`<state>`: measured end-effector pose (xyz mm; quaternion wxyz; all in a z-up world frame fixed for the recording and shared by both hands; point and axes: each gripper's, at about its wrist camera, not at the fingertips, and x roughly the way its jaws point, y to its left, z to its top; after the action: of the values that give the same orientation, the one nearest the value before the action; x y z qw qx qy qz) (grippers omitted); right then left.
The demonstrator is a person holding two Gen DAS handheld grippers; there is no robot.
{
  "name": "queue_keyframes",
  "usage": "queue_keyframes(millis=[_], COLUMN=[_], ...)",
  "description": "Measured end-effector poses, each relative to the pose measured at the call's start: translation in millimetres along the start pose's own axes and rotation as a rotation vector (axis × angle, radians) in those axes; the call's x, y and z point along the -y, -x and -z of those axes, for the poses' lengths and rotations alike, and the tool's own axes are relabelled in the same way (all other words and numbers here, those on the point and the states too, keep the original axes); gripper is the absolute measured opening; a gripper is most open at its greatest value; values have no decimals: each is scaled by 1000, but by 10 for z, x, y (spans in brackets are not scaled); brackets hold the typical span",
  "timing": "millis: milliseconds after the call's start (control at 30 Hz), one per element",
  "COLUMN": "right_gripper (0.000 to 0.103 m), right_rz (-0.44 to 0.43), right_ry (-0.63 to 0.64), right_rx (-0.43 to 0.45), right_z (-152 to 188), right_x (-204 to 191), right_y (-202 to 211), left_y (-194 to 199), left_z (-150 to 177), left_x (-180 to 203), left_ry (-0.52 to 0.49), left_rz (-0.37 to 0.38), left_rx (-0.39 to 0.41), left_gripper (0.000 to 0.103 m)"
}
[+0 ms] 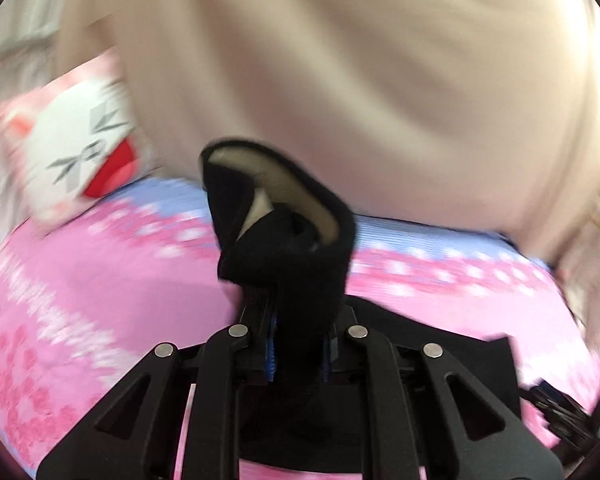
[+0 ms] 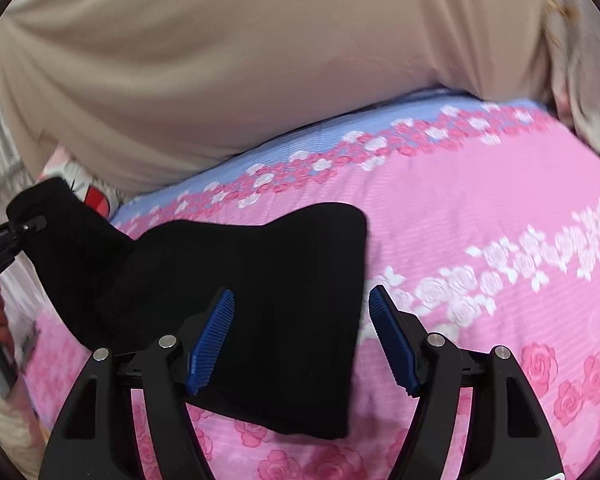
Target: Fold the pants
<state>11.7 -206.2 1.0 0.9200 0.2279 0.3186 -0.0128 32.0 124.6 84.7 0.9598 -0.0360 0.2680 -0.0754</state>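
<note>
1. Though the left view is blurred, the left gripper (image 1: 298, 320) clearly pinches a bunched end of the black pants (image 2: 260, 300) between closed fingers; that cloth stands up just ahead of the pads, lifted off the bedsheet (image 2: 480, 208).
2. Where the right gripper (image 2: 302, 320) hovers, its blue pads (image 2: 212, 340) stand wide apart and hold nothing; the flat part of the pants lies directly under and between them, the left pad over the cloth, the right pad just past its right edge.
3. From that flat part the pants run up and to the left toward the raised end held by the left gripper (image 2: 4, 240); so the long axis seems to lie from right gripper to left gripper, the left being the only one in contact.
4. Beyond the pants, the bedsheet runs to a beige-clad person (image 2: 240, 60); a white cushion (image 1: 76, 148) rests at far left.
5. I judge the fold turns on carrying the lifted end across toward the flat end.
</note>
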Motion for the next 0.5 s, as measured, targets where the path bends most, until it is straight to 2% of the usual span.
queue_keyframes(millis=[100,200,267,367,400,433,467,500], right_gripper=[68,68,68,69,69,69,69,69], right_rz=[4,26,38,50,47,44,42,40], right_ry=[-49,-78,-100,-143,-159,-175,-183,-192], right_rx=[21,39,46,48,50,47,44,44], right_z=[50,104,147,213,234,256,270,276], right_x=[220,419,562,779,843,913,957,1001], right_y=[111,241,311,393,416,436,451,465], left_y=[-21,-250,-437,-687,-736,-706,-644,-575], left_z=[73,385,618,996,1088,1157,1180,1176], left_x=[590,1232,1493,1782,1804,1860,1896,1915], left_ry=[-97,-188,-213,-263,-277,-297,-320,-345], left_rz=[93,182,213,189,169,150,128,119], left_rx=[-24,-132,-208,-313,-322,-301,-276,-258], left_gripper=[15,15,15,16,22,27,28,36])
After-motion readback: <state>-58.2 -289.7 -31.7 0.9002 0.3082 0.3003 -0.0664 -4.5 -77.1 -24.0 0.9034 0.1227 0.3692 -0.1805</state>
